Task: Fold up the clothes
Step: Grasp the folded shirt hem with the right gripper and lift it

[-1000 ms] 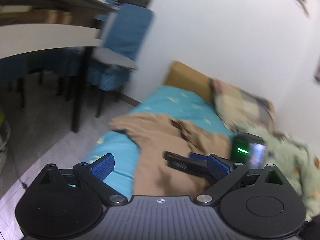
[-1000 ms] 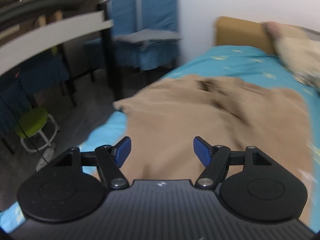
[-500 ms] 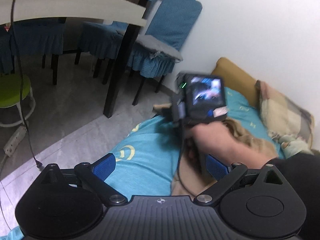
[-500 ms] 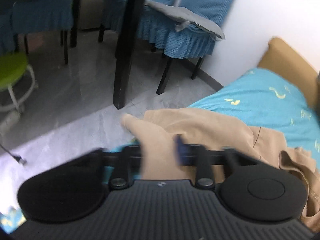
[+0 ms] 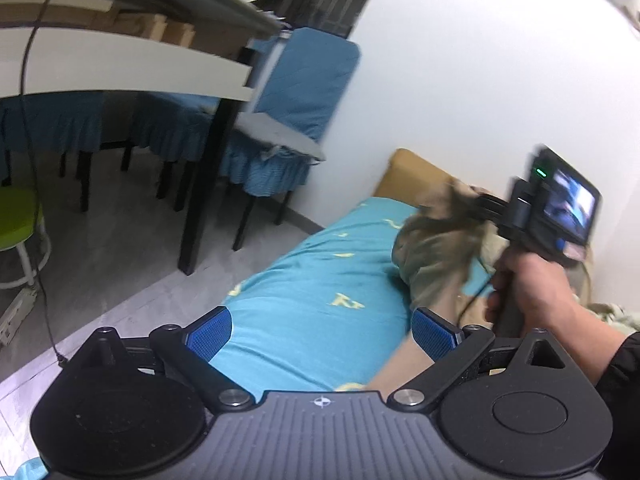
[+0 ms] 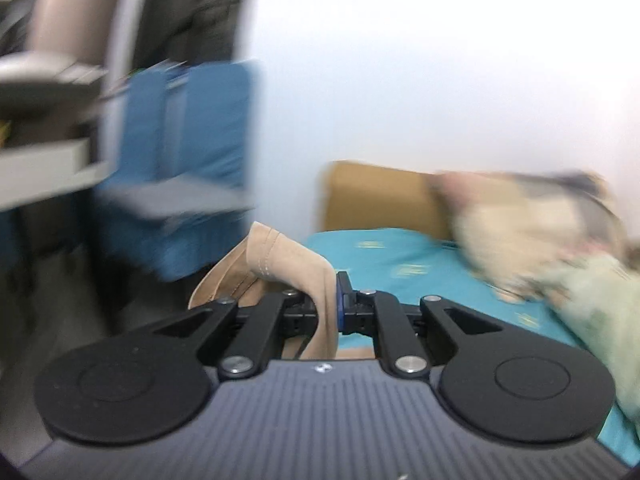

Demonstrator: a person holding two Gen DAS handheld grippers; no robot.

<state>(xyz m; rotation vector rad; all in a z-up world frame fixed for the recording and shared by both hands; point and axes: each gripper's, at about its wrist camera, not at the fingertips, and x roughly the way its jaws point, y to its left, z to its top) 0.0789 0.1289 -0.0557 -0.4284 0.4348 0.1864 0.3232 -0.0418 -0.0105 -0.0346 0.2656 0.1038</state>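
We note the bed, its teal sheet bare along the near side; above its far end the tan garment hangs bunched and creased, lifted off the sheet. Our right hand-held gripper is pressed together on a stitched fold of that garment. Our left hand-held gripper stands spread over the sheet, apart from the garment, nothing between its pads.

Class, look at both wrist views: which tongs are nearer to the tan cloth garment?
Right. The right tongs are shut on a fold of the tan cloth garment, lifting it. The left tongs are open over the turquoise bedsheet, with nothing between them.
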